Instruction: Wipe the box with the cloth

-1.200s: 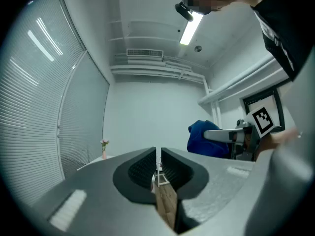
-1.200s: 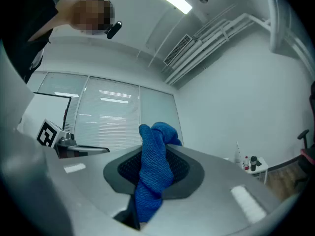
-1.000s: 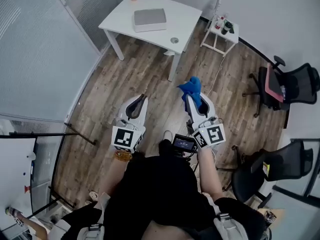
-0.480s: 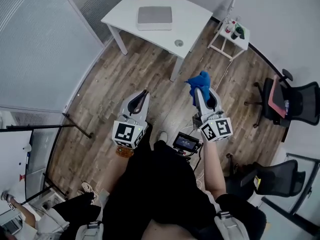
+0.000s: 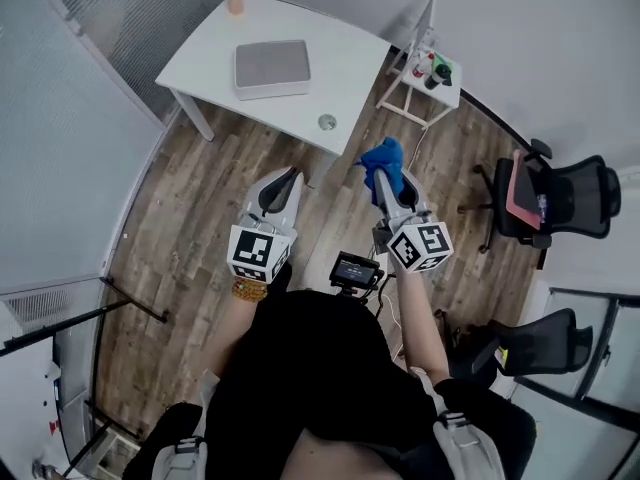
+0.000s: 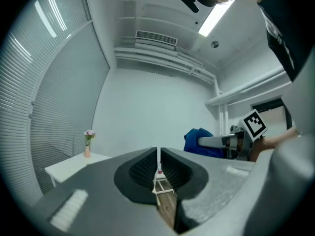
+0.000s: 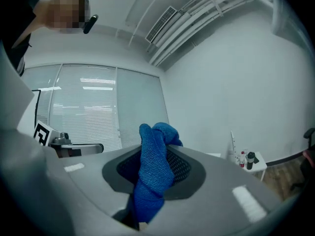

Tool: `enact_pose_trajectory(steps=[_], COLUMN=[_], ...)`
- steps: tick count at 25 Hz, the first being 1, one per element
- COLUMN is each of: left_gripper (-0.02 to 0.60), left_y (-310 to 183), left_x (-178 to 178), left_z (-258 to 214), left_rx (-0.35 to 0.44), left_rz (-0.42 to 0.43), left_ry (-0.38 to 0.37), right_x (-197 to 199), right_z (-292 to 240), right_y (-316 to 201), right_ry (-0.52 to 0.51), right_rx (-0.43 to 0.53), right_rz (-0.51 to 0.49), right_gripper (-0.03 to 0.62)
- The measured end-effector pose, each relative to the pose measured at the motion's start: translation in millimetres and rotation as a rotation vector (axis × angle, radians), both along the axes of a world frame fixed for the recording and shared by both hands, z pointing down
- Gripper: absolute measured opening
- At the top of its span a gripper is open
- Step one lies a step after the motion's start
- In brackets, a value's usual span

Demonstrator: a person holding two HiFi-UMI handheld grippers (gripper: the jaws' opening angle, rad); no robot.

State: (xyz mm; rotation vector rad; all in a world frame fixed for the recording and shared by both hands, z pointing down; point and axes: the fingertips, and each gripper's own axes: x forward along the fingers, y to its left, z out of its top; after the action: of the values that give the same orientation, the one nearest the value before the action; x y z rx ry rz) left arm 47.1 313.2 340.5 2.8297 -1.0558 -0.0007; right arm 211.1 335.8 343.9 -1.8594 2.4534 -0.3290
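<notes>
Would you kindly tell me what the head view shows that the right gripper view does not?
Only the head view shows the grey box lying on the white table. Only the right gripper view shows the ceiling vent. Both show the blue cloth clamped in the right gripper.

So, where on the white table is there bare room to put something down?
The white table is bare left of the grey box, up to its left edge, and right of it, toward the far right corner. A small round object sits near the front edge; a vase takes the far corner. The side table is crowded with bottles.
</notes>
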Motion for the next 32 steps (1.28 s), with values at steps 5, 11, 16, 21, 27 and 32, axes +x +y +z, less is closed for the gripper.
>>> enact_pose_trajectory(steps=[5,11,16,21,27,32], left_gripper=[0.018,0.018,0.02,0.028,0.075,0.107], left_y=[-78.6,-150.2,-205.5,-225.0,-284.2,-351.7], left_x=[-20.1,-74.7,-114.1,-127.4,-113.8,-95.5], left_z=[-8.0,15.3,49.2,63.6,79.4,109.2], left_rx=[0.017,-0.018,-0.086,-0.126,-0.145,-0.18], left_rz=[0.014,-0.015,-0.063,-0.091,-0.048,0.02], left_ry=[0.029,0.044,0.02,-0.003,-0.072,-0.174], right_x=[-7.4,-30.3,-37.7,-27.3,-27.8,-15.7], right_z=[-9.1,-5.0,20.8,44.0,82.3,145.1], right_y=[-81.1,-162.5,-242.7,-302.6,-395.9,-478.9], right_ry=[0.036,0.081,0.087,0.078,0.158,0.281], right_rx=[-0.029,-0.044,-0.108,-0.162,-0.209,-0.278], right_rz=[0.006,-0.03,-0.066,-0.099,-0.225,-0.309], right_gripper=[0.112,0.114,0.114,0.114,0.118,0.123])
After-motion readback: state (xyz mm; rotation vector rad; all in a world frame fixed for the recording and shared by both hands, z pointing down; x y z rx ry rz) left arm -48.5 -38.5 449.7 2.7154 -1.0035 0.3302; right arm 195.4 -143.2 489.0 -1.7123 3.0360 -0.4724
